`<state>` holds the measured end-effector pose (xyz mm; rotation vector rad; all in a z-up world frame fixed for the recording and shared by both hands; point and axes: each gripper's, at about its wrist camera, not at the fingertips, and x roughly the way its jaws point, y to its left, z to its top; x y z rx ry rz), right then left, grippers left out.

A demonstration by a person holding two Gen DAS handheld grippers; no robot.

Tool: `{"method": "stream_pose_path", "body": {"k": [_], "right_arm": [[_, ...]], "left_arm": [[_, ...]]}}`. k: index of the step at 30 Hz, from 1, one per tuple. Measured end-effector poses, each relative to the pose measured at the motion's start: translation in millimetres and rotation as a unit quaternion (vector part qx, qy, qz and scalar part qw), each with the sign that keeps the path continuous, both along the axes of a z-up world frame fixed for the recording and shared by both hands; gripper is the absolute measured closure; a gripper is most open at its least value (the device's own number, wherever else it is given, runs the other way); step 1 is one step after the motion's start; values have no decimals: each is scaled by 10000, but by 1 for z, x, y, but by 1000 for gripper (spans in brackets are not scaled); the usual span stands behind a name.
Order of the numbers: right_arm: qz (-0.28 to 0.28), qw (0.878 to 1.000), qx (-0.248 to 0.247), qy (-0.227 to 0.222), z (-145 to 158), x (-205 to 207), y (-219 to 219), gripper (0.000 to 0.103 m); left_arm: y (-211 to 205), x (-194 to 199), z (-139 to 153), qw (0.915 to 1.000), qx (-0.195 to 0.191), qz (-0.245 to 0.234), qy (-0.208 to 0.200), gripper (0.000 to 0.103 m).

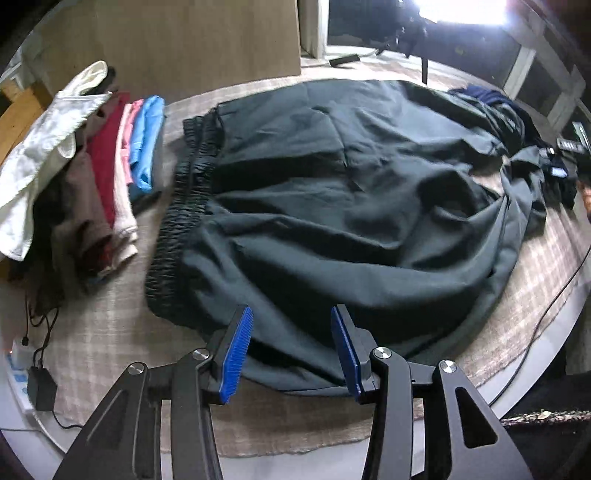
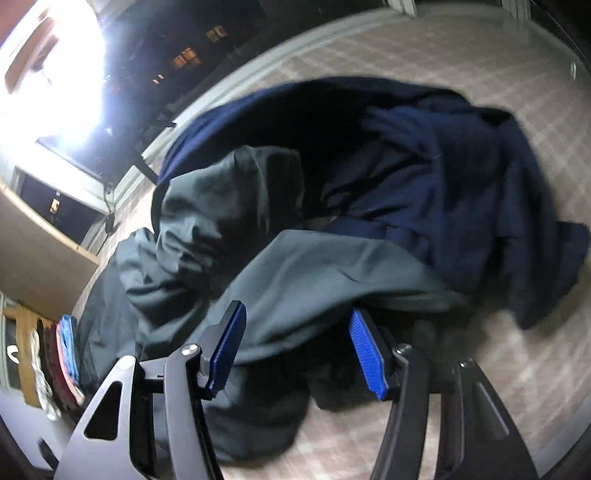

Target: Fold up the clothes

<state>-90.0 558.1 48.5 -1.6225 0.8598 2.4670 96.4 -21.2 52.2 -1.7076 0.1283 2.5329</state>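
Observation:
A dark grey-green garment (image 1: pixel 351 206) with a gathered elastic waistband (image 1: pixel 184 206) lies spread and wrinkled on the plaid cloth (image 1: pixel 110 332). My left gripper (image 1: pixel 291 314) hovers over its near edge, open, and its blue pads (image 1: pixel 236 354) press on nothing. In the right wrist view the other end of the grey-green garment (image 2: pixel 295 280) is bunched up, partly lying on a crumpled navy garment (image 2: pixel 461 192). My right gripper (image 2: pixel 297 312) is open, with a fold of grey-green cloth lying loosely between its fingers, not pinched.
A row of folded clothes (image 1: pixel 122 158) in white, brown, red, pink and blue lies left of the waistband. A brown board (image 1: pixel 177 44) stands behind. A black adapter (image 1: pixel 40 387) with its cable rests at the near left edge. A bright lamp (image 1: pixel 461 9) glares at the back.

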Motion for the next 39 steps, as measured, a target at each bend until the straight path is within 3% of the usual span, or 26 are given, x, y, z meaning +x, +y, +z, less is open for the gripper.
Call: {"method": "stream_pose_path", "body": {"k": [2,3,5,7,10,15,18,20,25,26,30,35,37,39], "right_arm": [[-50,10000,-14,-19,-7,-5,-3,72],[-75,10000,-21,-28,-11,-7,-4,98],[-27,9998,-3,186,-3,-2,-7,99],[71,9986,85,516,14,10,-10,99],[275,9898,305,1365,75,46,-14,100],[514,9591,739,2685,171,150,2,100],[41,9773,908,1915,133,183,31,100],[-147,9859,1242,1111,89,186,47,100],[-413,9919,1201,-29,3,170,61,99],[-471,9924,1128,-126,-8,168,62,99],[-509,9940,964,100,-3,166,58,98],[-673,9943,820,68,4,163,58,98],[-702,9939,844,-37,0,162,61,97],[-667,9936,903,-161,-4,161,58,93]], "left_arm": [[0,0,-7,10000,42,-15,-65,61],[-2,-1,-11,9998,135,-6,-114,61],[-4,-5,-24,9993,259,-13,-264,61],[-7,-7,-37,9990,146,39,-415,61],[-11,-8,-48,9983,106,71,-565,61],[-11,-7,-51,9978,61,-12,-659,60],[-9,-3,-45,9980,95,-61,-629,60],[-8,0,-38,9982,150,-83,-578,60],[-12,10,-21,9990,113,-63,-430,54],[-17,11,-20,9992,60,-5,-397,53],[-46,14,-20,9987,61,356,-355,51],[-73,0,-32,9955,478,765,-278,43],[-78,-10,-39,9945,499,874,-280,35],[-82,-20,-47,9922,630,1035,-304,35]]}}
